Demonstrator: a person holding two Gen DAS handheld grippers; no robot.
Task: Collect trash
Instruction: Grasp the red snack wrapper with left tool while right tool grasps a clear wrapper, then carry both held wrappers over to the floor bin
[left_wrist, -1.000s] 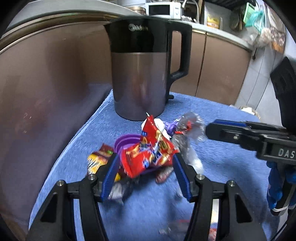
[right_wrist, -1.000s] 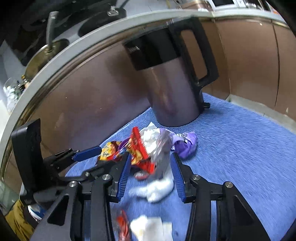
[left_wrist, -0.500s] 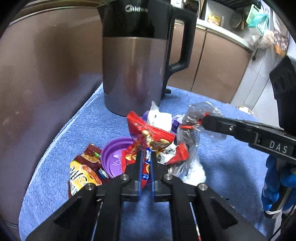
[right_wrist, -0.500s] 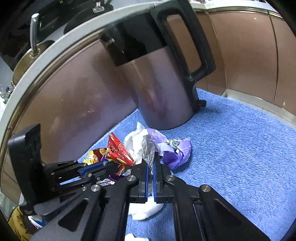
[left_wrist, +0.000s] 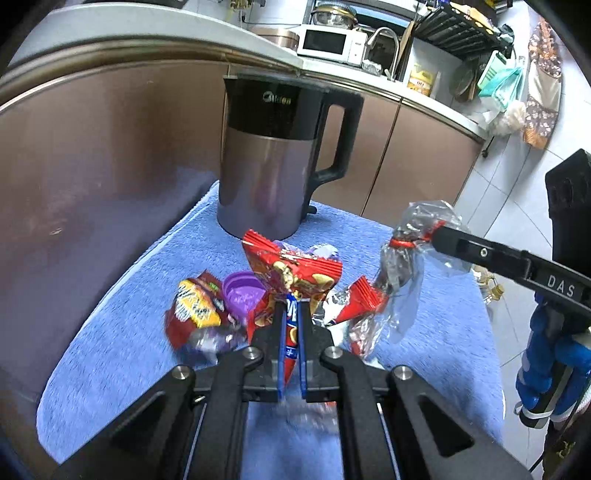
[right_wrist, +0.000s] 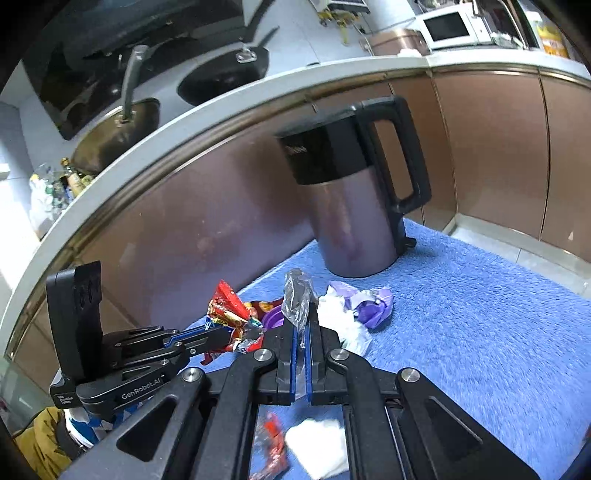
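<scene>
Background items I see: kettle, towel, cabinets, counter appliances.

At frame centre I see an upright kettle (left_wrist: 269, 166), black above and grey below, standing on a blue towel (left_wrist: 436, 332). Brown cabinet doors (left_wrist: 417, 166) run behind it. I see a white microwave (left_wrist: 330, 44) top centre, and a black pan (right_wrist: 221, 77) upper left in the right view.

The kettle (right_wrist: 354, 206) and cabinet fronts (right_wrist: 221, 206) block the far side; the blue towel (right_wrist: 480, 332) lies open rightward.
</scene>
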